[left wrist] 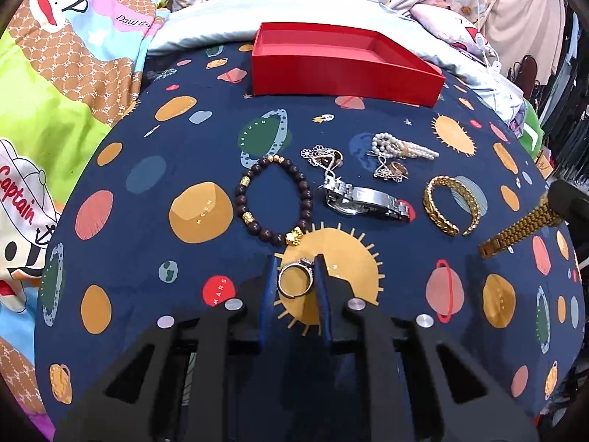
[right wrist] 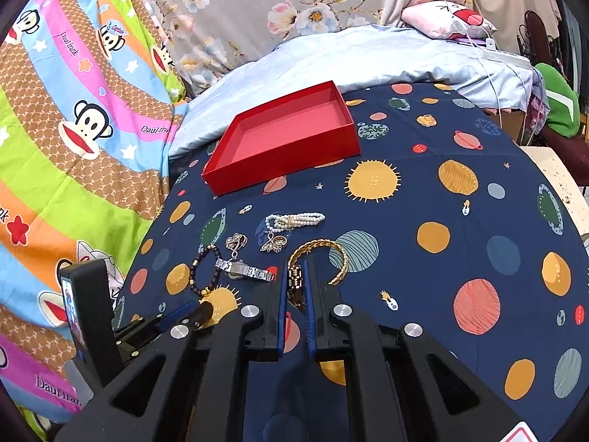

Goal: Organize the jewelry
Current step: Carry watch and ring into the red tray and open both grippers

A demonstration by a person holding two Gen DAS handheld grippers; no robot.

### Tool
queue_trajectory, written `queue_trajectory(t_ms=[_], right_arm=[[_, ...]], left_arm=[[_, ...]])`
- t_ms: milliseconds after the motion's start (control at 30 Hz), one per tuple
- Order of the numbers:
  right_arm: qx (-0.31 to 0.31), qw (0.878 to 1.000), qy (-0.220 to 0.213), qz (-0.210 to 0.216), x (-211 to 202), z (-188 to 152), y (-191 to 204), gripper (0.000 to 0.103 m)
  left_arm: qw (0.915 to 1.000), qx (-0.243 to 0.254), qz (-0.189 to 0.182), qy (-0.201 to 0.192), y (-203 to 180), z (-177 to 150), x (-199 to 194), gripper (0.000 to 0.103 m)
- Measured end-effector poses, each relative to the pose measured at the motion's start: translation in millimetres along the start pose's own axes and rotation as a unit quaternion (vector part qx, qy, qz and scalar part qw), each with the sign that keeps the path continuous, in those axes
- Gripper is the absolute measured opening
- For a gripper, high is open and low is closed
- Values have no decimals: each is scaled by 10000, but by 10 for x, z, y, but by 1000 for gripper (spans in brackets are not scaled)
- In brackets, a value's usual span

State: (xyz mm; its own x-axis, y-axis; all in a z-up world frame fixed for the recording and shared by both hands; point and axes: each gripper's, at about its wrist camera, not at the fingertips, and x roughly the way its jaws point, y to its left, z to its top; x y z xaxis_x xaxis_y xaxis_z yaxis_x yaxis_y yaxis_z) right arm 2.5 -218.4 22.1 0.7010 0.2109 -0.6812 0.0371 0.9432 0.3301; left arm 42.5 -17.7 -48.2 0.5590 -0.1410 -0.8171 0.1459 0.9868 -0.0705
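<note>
Silver ring [left wrist: 296, 280] with a small stone setting on top: it sits between the blue pads of your left gripper [left wrist: 296, 276], jaws drawn in close on both sides of the band. It looks pinched, but from the left wrist view you can't be sure the near pad is fully seated. It is low over the big yellow sun print on the navy planet-print cloth [left wrist: 154, 243], just below the dark wooden bead bracelet with gold beads [left wrist: 274, 202].

Doing this step well: confirm the pinch is across the band, not the stone setting, before you lift. A thin round band can pivot or pop out, so lift straight and slowly, keeping the ring low over the cloth. Then carry it over the bracelet to the empty red cardboard box tray [left wrist: 346, 73] at the far edge, and let go only once you are inside the rim.

Your right gripper [right wrist: 296, 283] is clamped on a gold link watch band [left wrist: 515, 232], which hangs free at the right in the left wrist view. Keep it clear of the left hand's path.

Lying loose on the cloth:
- Silver metal watch [left wrist: 362, 200]
- Gold woven cuff bangle [left wrist: 451, 204]
- White pearl strands [left wrist: 403, 149]
- Two small filigree earring clusters [left wrist: 322, 156]
</note>
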Motion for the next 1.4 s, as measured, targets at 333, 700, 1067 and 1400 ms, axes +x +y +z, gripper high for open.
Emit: queue_trajectory(t_ms=[333,700,1067,1400], right_arm=[[-60,10000,-63,-2,-27,39,1,8],[-246,9988,-286,313,39,561,64,8],[-757,9946,-429,570,879,1994,317,8],[-819,9957,-67,427,2004,2830,223,8]], left_arm=[[9996,-49,-262,-50,-36,19,-171,19],[9974,17,-445,-560,-11,677,-451,19],[9935,191,-317,-1076,22,2235,8,19],[9978,240,-329,-514,-47,3268,1091,19]])
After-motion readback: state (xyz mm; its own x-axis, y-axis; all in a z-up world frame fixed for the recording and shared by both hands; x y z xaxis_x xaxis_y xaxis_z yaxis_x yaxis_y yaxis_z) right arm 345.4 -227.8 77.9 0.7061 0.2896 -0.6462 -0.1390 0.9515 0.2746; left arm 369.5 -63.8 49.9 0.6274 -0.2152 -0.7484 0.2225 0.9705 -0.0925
